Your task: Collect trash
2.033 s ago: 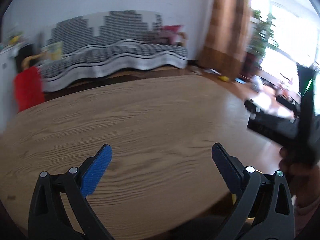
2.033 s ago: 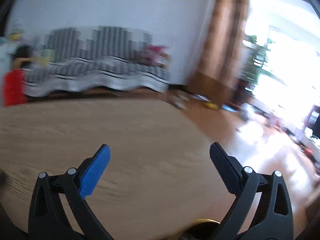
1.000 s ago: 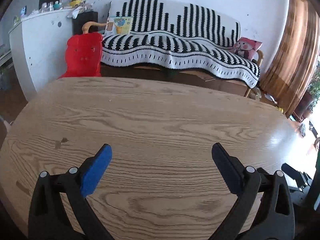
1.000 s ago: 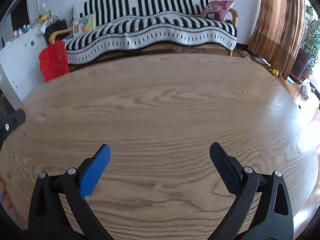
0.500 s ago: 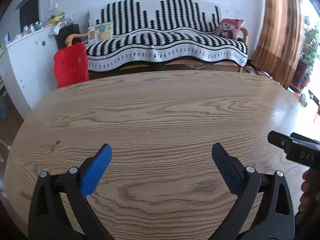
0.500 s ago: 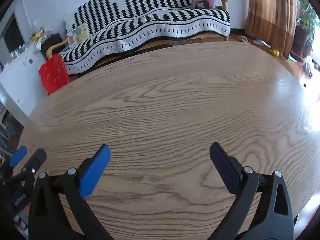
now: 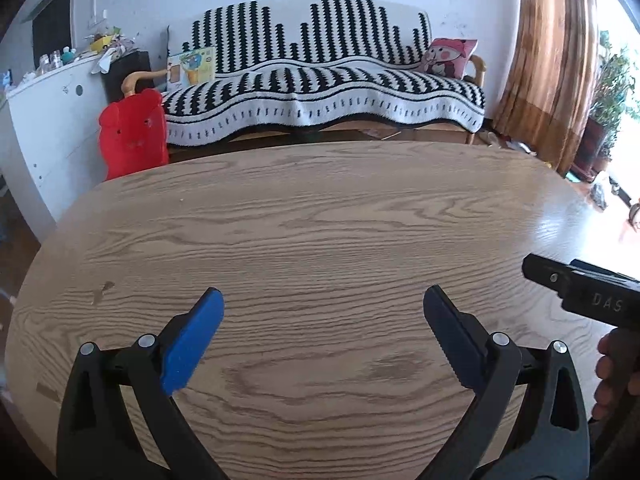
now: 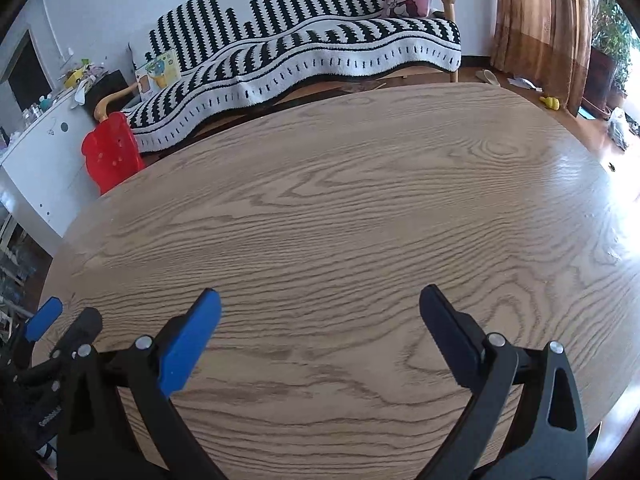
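Left wrist view: the left gripper [image 7: 323, 312] hangs over the near part of an oval wood-grain surface [image 7: 320, 220]. Its jaws stand wide apart and hold nothing. At the right edge, the front of the right gripper [image 7: 580, 292] enters the frame, with the fingers of a hand [image 7: 616, 368] below it.

Right wrist view: the right gripper [image 8: 320, 314] also hangs over the near part of the surface [image 8: 360, 200], jaws wide apart and empty. The left gripper [image 8: 56, 344] shows at the lower left edge, one blue pad visible.

No trash item can be made out on the surface in either view, and no bin or other container is in view.

Beyond the far edge stands a sofa [image 7: 320, 80] under a black-and-white patterned cover, with a pink cushion [image 7: 450, 58] at its right end and a picture book [image 7: 191, 67] at its left end. A red plastic chair [image 7: 132, 136] stands left of the sofa, beside a white cabinet [image 7: 48, 128] with clutter on top. A brown curtain [image 7: 552, 60] hangs at the far right, with potted plants [image 7: 612, 84] beside it. Small items lie on the floor [image 8: 516, 80] near the curtain, including a yellow toy [image 8: 550, 102].
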The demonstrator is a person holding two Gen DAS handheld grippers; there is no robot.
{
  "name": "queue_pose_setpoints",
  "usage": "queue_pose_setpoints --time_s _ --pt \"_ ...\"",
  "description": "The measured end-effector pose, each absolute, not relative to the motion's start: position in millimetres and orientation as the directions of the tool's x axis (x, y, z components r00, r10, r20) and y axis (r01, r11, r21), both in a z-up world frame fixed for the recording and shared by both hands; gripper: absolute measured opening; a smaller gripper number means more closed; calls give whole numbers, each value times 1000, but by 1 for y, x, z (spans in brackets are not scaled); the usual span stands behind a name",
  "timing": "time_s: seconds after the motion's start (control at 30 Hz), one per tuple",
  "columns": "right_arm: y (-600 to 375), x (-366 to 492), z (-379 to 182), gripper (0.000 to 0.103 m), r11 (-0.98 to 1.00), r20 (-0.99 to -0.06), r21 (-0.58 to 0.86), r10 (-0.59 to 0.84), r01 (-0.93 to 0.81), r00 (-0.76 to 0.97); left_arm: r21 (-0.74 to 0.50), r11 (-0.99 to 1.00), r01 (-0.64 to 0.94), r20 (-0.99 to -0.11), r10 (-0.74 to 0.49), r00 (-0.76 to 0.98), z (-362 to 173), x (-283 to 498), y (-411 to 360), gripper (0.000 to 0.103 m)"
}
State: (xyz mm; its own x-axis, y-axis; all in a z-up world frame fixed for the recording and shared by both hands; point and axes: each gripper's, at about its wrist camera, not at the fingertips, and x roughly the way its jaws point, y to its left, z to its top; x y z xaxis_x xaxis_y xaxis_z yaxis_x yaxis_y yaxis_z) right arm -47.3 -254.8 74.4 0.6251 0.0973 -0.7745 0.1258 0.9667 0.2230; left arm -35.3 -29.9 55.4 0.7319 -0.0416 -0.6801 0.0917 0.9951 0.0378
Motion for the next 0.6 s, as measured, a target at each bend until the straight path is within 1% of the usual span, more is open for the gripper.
queue_pose_setpoints --time_s 0.13,0.3,0.43,0.5,0.6 --pt "-252 -48 76 96 971 -774 210 93 115 627 85 992 89 -654 -12 756 57 -40 -35 97" --pt "-250 -48 74 96 977 -784 186 82 107 616 41 993 108 -686 -50 726 52 -38 -32 97" --pt "-245 -49 68 96 985 -785 143 55 95 618 33 994 102 -668 -54 742 50 -37 -28 97" --pt "-240 -48 63 96 992 -766 103 30 76 642 24 994 109 -669 -65 740 46 -32 -25 97" --pt "-233 -39 53 96 997 -771 -1 -50 77 635 26 994 105 -701 -57 711 35 -19 -22 97"
